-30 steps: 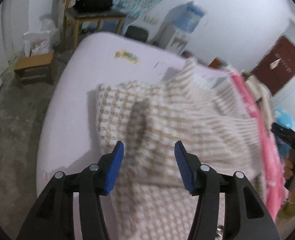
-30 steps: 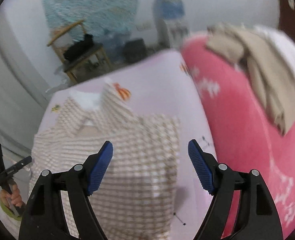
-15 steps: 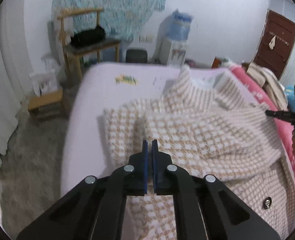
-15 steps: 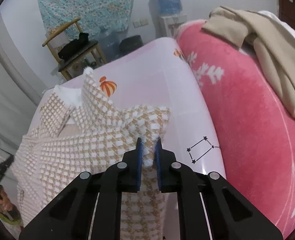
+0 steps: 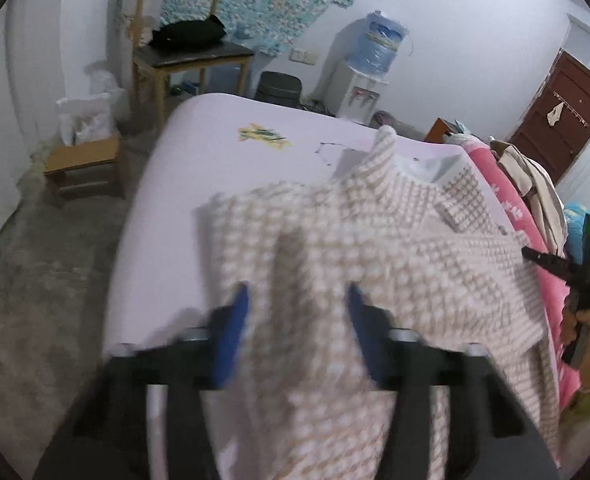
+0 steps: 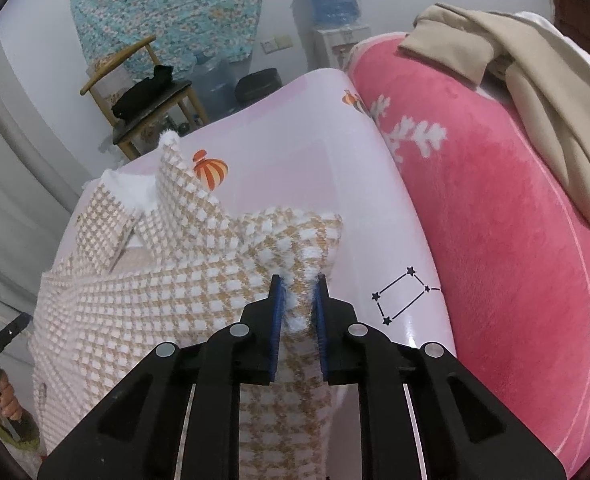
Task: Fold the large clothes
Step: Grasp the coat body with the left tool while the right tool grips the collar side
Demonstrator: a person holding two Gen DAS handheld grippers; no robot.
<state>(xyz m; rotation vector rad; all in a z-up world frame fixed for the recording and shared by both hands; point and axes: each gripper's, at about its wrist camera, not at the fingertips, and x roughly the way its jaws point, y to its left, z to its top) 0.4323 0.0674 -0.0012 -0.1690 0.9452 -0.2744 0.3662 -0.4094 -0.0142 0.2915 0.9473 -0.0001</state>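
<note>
- Coat [image 5: 395, 248], a beige-and-white checked knit, lies spread over the lilac sheet [image 5: 223, 160] of the bed, its collar pointing toward the far edge.
- Left gripper [image 5: 295, 312] sits low in the left wrist view, heavily blurred; its blue pads [image 5: 231, 332] stand apart and the jaws are opening. Coat fabric shows between them, but neither pad presses on it.
- Right gripper [image 6: 298, 300] is pinched on a bunched fold of the coat [image 6: 183, 280] near its right edge; fuzzy white fabric bulges between the blue pads [image 6: 275, 320]. The jaws are starting to open, yet the pads are on the cloth.
- From that pinch the fabric rises in a ridge, and the collar stands up in a peak beside a balloon print [image 6: 210, 170] on the sheet [image 6: 307, 128].
- A pink blanket [image 6: 495, 240] with white leaf shapes lies just beside the sheet on the right, with a tan garment [image 6: 535, 92] draped on top.
- In the left wrist view, the right gripper's handle and the hand [image 5: 579, 328] holding it show at the right edge, past the coat.
- Behind the bed stand a wooden chair [image 5: 183, 52] with a black bag, a water dispenser [image 5: 363, 80], a low stool [image 5: 83, 160] and a brown door [image 5: 559, 120].
</note>
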